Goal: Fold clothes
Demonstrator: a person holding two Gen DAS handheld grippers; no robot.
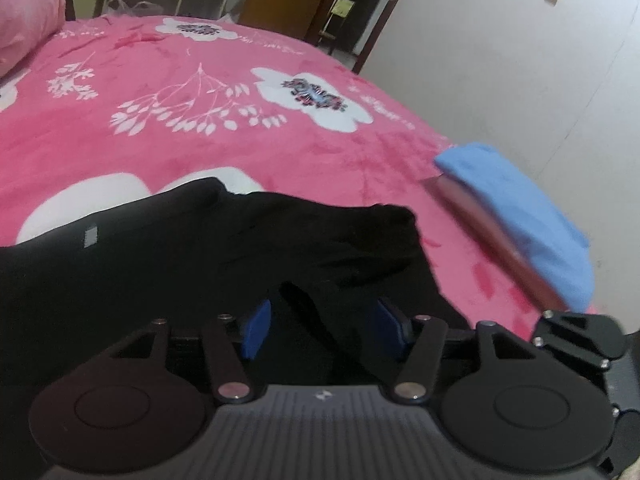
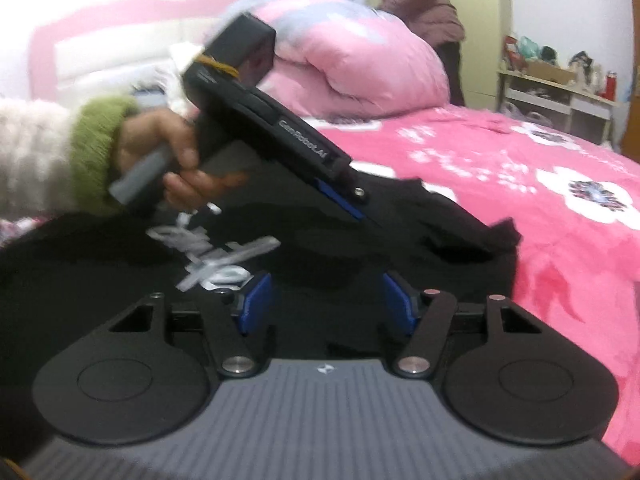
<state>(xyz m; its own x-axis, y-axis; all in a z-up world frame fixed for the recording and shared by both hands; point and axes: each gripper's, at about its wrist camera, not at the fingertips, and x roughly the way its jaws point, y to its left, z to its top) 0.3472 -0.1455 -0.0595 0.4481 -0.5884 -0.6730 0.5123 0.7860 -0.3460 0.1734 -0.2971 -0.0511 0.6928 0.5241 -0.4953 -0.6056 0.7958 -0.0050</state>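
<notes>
Both claws parted over black garment
Left claw point(image 1: 320, 320) and right claw point(image 2: 326, 304) half-open, empty; the garment point(image 1: 200, 248) ahead may bunch if gripped unevenly.

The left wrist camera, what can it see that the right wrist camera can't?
Only the left wrist view shows the blue cloth near the bed's edge by the white wall.

Only the right wrist view shows the left gripper held in a hand with a green cuff, a rolled pink quilt, and a person standing at the back.

Both show the black garment lying on the pink flowered bedspread, with open jaws over it.
</notes>
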